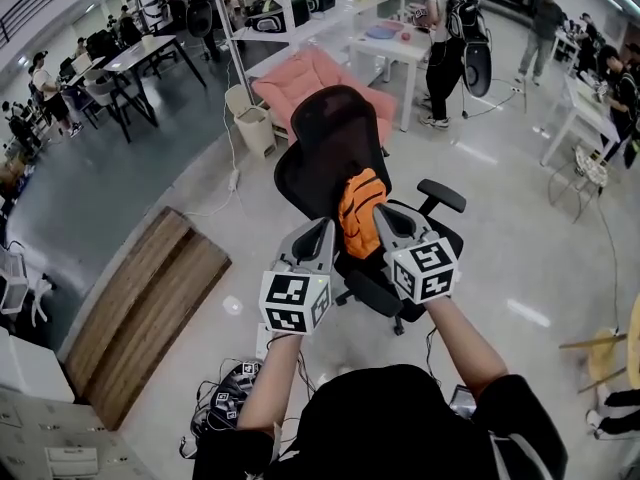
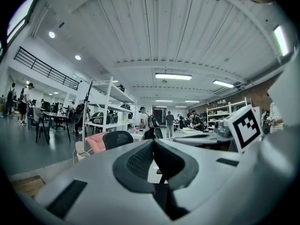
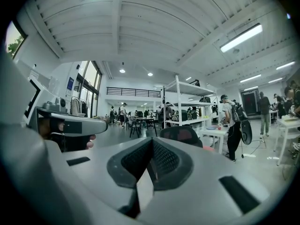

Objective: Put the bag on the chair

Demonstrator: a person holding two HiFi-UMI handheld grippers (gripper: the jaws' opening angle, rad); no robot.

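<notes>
Both grippers hover closest, the left gripper (image 1: 322, 228) and the right gripper (image 1: 384, 214), fingers pressed together on nothing, so I judge the drop done. Between them the orange bag (image 1: 359, 212) sits on the chair (image 1: 330, 138), propped against its backrest.

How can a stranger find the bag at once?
Find the black mesh chair in the middle of the pale floor. The bag hangs before its backrest, above the seat, between the left gripper and the right gripper. It is the only bright orange thing; the lounger behind is pale pink.
</notes>
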